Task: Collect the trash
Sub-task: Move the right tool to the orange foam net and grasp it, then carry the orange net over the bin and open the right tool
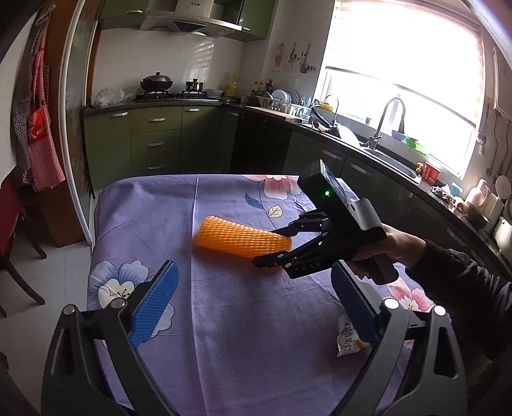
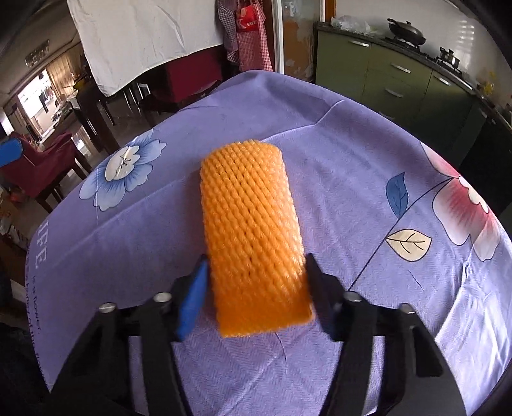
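The left tongs [image 1: 252, 307] are hanging released over the desk [image 1: 224, 352], a small white wrapper [image 1: 347, 336] lying uncollected beside them. Farther out, the right tongs [image 2: 256, 297] are clenching the orange foam net [image 2: 252, 230], not yet lifted.

— What is seen at twelve o'clock?
— Green cabinets [image 1: 153, 140] and a range hood [image 1: 192, 19] are seen.
— And at two o'clock?
— A bright window [image 1: 400, 70] is seen above a sink faucet [image 1: 388, 118].

Home kitchen: stove [image 1: 172, 93], sink [image 1: 393, 160].
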Action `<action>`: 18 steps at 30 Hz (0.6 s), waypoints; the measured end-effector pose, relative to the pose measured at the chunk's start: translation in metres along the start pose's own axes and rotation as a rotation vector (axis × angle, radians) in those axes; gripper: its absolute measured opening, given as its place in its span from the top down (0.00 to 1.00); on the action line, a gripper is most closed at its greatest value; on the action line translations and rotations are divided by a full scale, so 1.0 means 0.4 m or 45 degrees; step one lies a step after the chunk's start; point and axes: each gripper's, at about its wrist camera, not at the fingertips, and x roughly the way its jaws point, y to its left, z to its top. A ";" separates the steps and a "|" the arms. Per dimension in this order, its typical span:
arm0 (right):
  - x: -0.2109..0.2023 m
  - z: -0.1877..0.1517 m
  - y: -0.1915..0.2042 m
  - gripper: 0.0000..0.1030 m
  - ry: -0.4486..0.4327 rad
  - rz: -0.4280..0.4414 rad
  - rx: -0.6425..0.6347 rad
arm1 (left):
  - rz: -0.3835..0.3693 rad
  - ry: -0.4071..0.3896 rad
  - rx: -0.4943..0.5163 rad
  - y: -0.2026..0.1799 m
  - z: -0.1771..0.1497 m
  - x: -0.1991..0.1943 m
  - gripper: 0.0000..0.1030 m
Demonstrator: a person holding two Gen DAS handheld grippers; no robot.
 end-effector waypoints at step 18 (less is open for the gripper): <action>-0.311 -0.152 0.027 0.86 -0.316 0.019 0.252 | -0.033 -0.019 0.027 -0.041 -0.002 -0.027 0.11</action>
